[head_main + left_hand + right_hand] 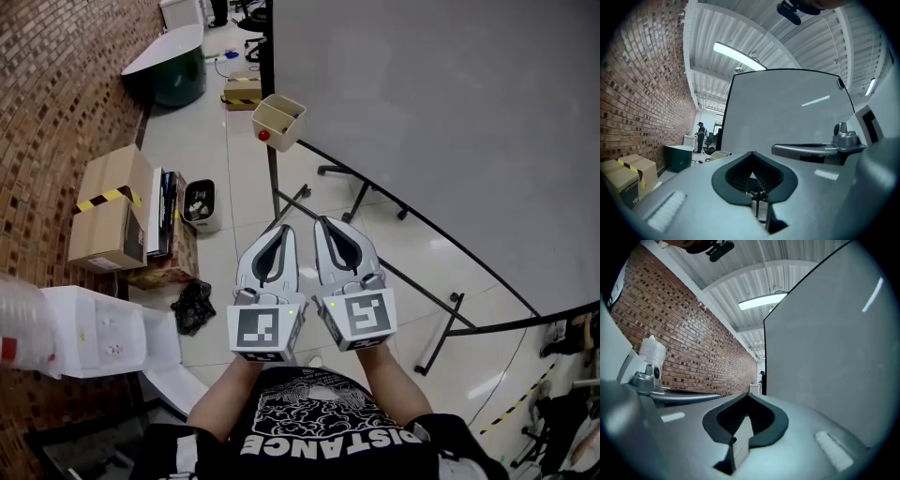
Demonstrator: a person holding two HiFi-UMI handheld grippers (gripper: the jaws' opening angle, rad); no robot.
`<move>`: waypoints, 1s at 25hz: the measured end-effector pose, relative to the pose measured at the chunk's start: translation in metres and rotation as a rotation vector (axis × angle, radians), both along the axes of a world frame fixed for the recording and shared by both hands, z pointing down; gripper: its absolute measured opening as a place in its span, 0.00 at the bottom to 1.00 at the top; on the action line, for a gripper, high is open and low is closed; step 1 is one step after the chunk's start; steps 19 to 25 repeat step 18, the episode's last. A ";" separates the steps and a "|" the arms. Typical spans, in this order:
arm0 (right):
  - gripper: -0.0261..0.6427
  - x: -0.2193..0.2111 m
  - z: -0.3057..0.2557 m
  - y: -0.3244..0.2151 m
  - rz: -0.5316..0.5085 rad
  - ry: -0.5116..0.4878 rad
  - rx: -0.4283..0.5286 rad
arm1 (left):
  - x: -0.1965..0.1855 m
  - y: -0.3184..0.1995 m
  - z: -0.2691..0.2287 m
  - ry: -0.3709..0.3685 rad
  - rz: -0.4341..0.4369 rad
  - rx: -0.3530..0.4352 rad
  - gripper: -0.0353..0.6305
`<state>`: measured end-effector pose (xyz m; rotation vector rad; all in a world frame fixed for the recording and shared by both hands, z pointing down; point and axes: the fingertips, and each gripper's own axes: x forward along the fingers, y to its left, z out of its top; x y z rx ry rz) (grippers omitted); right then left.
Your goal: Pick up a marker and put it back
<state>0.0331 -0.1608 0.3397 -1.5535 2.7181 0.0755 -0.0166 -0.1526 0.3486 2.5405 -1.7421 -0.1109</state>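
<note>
Hovering side by side before the whiteboard [450, 112], the left gripper [287, 229] and right gripper [322, 222] keep their fingers closed on nothing. What look like markers [296, 113] sit in the far beige box [281, 137]. The shirt [319, 436] reads "DISTANCE".

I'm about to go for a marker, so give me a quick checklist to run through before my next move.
1. Nothing in the left tongs: ok, shut with nothing between them.
2. Nothing in the right tongs: ok, shut on nothing.
3. Tongs open for a grab: not ok, both are shut.
4. Marker located: cannot tell. The beige box at the end of the whiteboard holds small items, too small to identify.
5. Box close enough to reach: probably not ok, it looks well ahead of both tongs.
6. Tongs aimed at the box: not ok, the box sits off to the left of their line in the head view.
</note>
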 end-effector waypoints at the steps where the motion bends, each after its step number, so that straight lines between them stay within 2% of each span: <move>1: 0.04 0.001 0.001 0.003 -0.004 0.001 0.000 | 0.001 0.004 0.000 -0.001 -0.004 -0.001 0.06; 14: 0.04 0.011 -0.002 0.029 -0.044 -0.001 0.013 | 0.011 0.030 -0.005 0.004 -0.054 -0.005 0.06; 25: 0.04 0.013 0.000 0.035 -0.052 -0.004 0.006 | 0.013 0.036 -0.002 -0.001 -0.056 -0.009 0.06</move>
